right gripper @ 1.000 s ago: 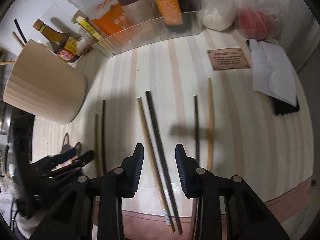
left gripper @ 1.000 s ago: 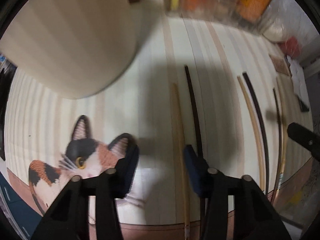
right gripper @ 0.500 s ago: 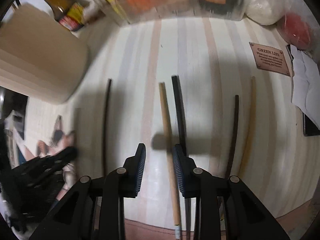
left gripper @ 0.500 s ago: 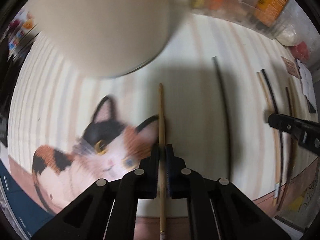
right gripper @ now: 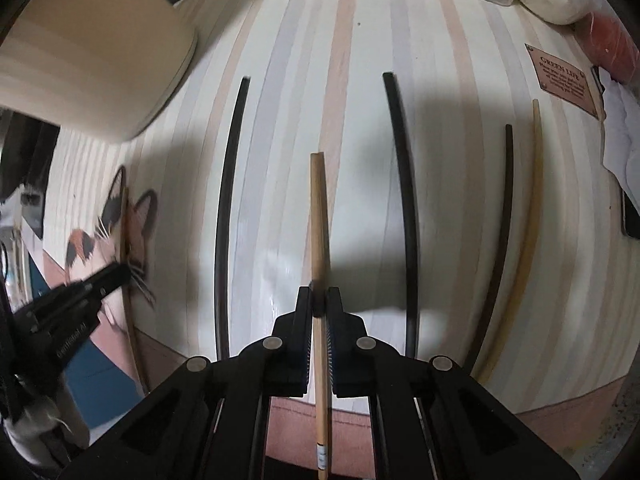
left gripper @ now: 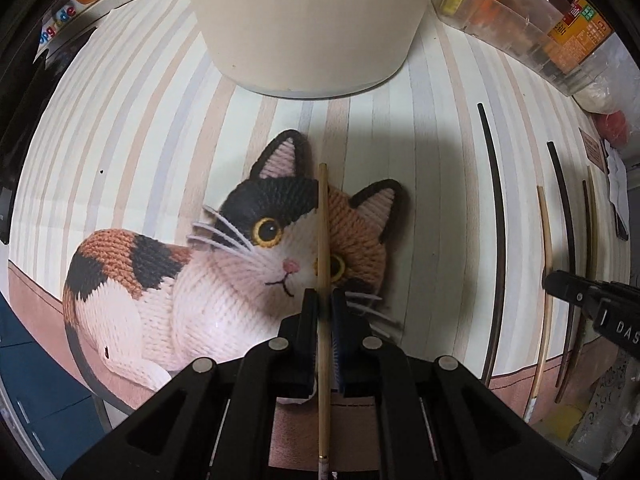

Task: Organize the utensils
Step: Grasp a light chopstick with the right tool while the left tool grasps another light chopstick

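Bamboo-coloured chopsticks are clamped one in each claw: the left claw (left gripper: 325, 308) grips a pale wooden chopstick (left gripper: 323, 240), the right claw (right gripper: 319, 304) another (right gripper: 319, 224). Four chopsticks lie unsorted on the striped surface (right gripper: 360, 40); the cream cylindrical holder (left gripper: 304, 20) waits at its far edge.

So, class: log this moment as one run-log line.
left gripper: shut on light chopstick | right gripper: shut on tan chopstick | holder: ahead
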The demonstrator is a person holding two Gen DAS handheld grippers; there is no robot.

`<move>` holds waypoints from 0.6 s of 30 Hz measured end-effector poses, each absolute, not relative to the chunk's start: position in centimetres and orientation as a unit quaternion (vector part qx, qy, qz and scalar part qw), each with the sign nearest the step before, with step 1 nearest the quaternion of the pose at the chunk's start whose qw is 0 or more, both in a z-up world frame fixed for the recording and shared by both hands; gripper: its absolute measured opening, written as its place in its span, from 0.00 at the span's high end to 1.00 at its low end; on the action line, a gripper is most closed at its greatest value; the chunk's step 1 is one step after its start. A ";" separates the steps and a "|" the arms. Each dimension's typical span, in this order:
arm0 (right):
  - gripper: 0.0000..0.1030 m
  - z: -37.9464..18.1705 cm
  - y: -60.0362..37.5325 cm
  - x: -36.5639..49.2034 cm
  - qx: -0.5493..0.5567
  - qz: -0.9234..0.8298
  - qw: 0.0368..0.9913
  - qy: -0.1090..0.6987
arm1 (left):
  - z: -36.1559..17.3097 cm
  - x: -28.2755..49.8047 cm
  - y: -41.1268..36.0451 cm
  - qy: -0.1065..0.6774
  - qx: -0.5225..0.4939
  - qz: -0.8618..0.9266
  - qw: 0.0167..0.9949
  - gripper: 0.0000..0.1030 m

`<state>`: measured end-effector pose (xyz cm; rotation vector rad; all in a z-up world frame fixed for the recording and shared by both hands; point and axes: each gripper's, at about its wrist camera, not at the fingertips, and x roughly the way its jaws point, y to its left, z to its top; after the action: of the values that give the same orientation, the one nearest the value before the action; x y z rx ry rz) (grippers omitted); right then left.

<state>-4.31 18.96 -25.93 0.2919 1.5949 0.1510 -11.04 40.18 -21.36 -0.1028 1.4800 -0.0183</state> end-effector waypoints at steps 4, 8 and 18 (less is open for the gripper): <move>0.93 -26.1 19.6 -4.0 0.112 0.066 0.679 0.722 | -21.2 -10.2 40.1 0.675 -0.040 -0.013 0.737 0.92; 0.93 -26.3 20.4 -2.9 0.101 0.067 0.678 0.725 | -21.0 -9.9 40.1 0.675 -0.029 -0.017 0.737 0.92; 0.93 -26.2 21.0 -2.9 0.084 0.061 0.673 0.732 | -21.8 -5.9 36.1 0.673 -0.014 -0.019 0.739 0.92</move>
<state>-2.87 21.03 -26.18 0.1888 1.6473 0.1366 -5.93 36.12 -21.84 -0.0314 1.4767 -0.0422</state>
